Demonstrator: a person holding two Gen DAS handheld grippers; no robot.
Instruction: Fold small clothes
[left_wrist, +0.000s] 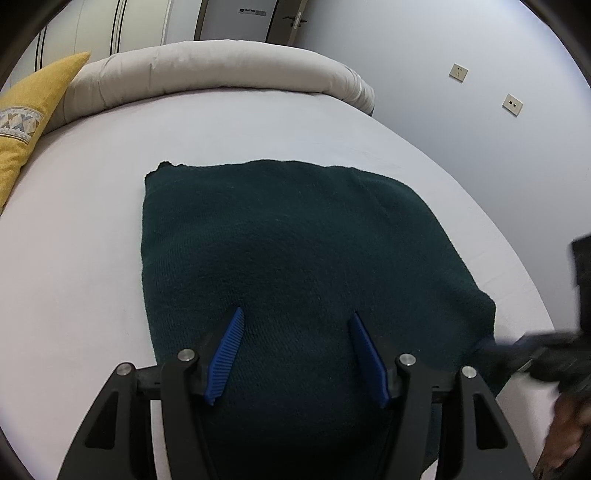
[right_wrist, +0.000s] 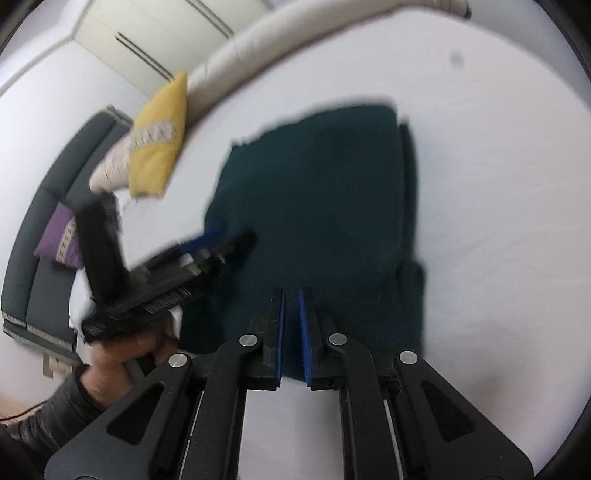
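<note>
Lowest in the left wrist view, your left gripper (left_wrist: 295, 325) has its blue pads (left_wrist: 226, 354) spread wide with nothing between them; both tips hang over the near part of the cloth (left_wrist: 288, 251). At the lower right edge of that frame your right gripper (left_wrist: 532, 350) shows as a dark blur at the cloth's near right corner, with a bit of your hand below it; whether it touches the cloth there you cannot tell.

In the right wrist view, your right gripper (right_wrist: 291, 295) sits bottom centre with the pads drawn close, only a slim gap left, and no fabric visibly caught in it. Its tips lie over the near edge of the cloth (right_wrist: 325, 206). To the left of centre your left gripper (right_wrist: 218, 240) appears blurred, pointing at the cloth's left side, held by your left hand (right_wrist: 125, 354) at the lower left.

The cloth is dark green, lying folded and flat on the white bed (left_wrist: 74, 240), mid frame in both views. In the right wrist view a lower layer peeks out along its right side.

Beyond it, a yellow cushion (left_wrist: 26, 122) rests at the upper left of the left wrist frame, touching a rolled beige duvet (left_wrist: 221, 70) that runs along the bed's far edge. Two wall sockets (left_wrist: 458, 72) sit upper right
</note>
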